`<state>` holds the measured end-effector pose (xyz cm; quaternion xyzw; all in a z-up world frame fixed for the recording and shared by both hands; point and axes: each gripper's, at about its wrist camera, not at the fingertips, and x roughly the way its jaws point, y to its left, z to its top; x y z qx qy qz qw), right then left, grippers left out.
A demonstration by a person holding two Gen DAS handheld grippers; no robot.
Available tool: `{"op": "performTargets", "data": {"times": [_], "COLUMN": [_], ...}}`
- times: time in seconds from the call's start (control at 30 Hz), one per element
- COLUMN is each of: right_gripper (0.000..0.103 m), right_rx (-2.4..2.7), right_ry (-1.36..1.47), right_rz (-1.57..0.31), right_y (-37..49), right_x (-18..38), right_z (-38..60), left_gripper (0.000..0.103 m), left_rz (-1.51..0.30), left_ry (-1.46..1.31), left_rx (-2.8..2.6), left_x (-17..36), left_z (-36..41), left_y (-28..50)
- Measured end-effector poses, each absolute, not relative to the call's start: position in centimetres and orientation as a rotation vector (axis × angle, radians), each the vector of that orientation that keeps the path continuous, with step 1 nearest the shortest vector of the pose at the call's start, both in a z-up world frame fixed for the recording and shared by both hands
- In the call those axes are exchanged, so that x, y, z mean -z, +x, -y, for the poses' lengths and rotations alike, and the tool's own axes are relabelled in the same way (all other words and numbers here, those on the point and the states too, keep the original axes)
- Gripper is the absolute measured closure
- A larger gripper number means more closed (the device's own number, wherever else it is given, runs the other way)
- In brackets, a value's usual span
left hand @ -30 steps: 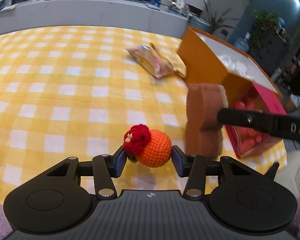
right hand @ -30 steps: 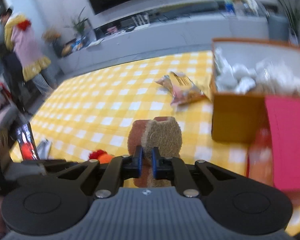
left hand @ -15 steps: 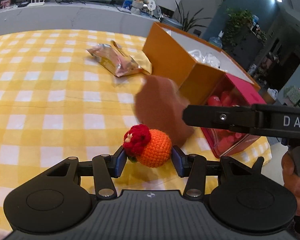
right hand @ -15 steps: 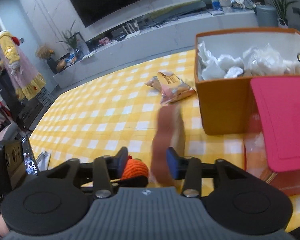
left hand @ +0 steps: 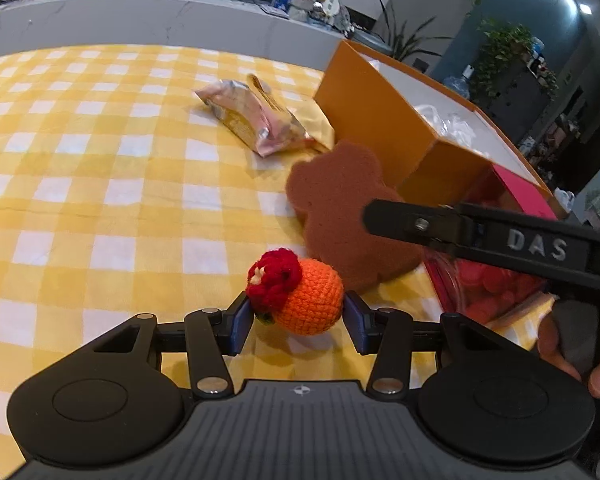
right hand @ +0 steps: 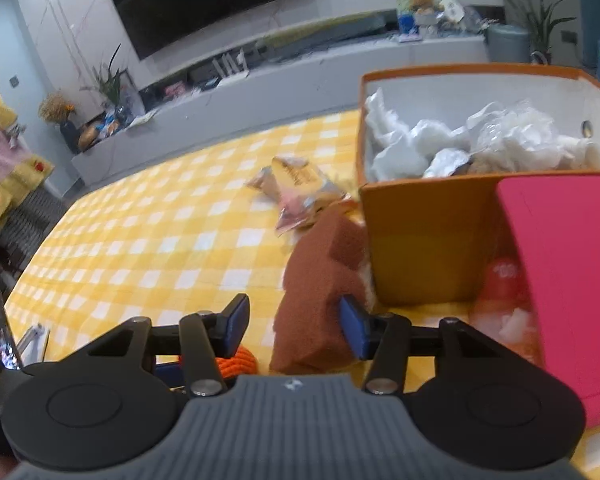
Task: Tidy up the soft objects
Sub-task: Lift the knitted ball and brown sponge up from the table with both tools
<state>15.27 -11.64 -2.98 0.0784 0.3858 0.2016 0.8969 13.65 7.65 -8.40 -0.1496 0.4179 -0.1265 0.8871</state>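
My left gripper (left hand: 298, 316) is shut on an orange crocheted ball with a red flower (left hand: 300, 292), held low over the yellow checked cloth. A brown bear-shaped sponge (left hand: 344, 216) leans tilted on the cloth beside the orange box; it also shows in the right wrist view (right hand: 324, 288). My right gripper (right hand: 294, 326) is open, its right finger touching the sponge's side. Its arm (left hand: 492, 240) crosses the left wrist view. The ball peeks out below the right gripper (right hand: 236, 362).
An orange box (right hand: 420, 240) holds white crumpled bags. A clear container with a pink lid (right hand: 568, 280) and red contents stands in front of it. A snack packet (left hand: 256, 120) lies on the cloth (left hand: 100, 160) behind the sponge. The table's near edge lies below me.
My right gripper opened and let go of the brown sponge, which dropped from upright to leaning on the cloth by the box. My left gripper kept hold of the ball.
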Motion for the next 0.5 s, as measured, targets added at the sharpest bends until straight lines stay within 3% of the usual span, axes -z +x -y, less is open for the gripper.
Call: {"op": "performTargets", "data": {"times": [0.13,0.2,0.27,0.5], "right_gripper": [0.037,0.036,0.029,0.023], "right_rx": [-0.38,-0.379,-0.362,-0.382], "right_ry": [0.099,0.101,0.099,0.197], "right_rz": [-0.803,-0.824,-0.842,-0.931], "right_y": [15.9,16.5,17.3,19.2], "right_x": [3.9,4.7,5.7,8.2], "right_z": [11.4,11.2,11.0,11.6], "left_gripper": [0.048,0.048,0.048,0.048], "left_rz": [-0.864,-0.874,-0.884,-0.898], "left_ry": [-0.312,-0.307,-0.309,-0.336], "left_rx": [0.243,0.237,0.237,0.225], "left_x": [8.5,8.7,9.0,9.5], "left_z": [-7.9,-7.9,-8.0,-8.3], "left_y": [14.1,14.2,14.3,14.6]}}
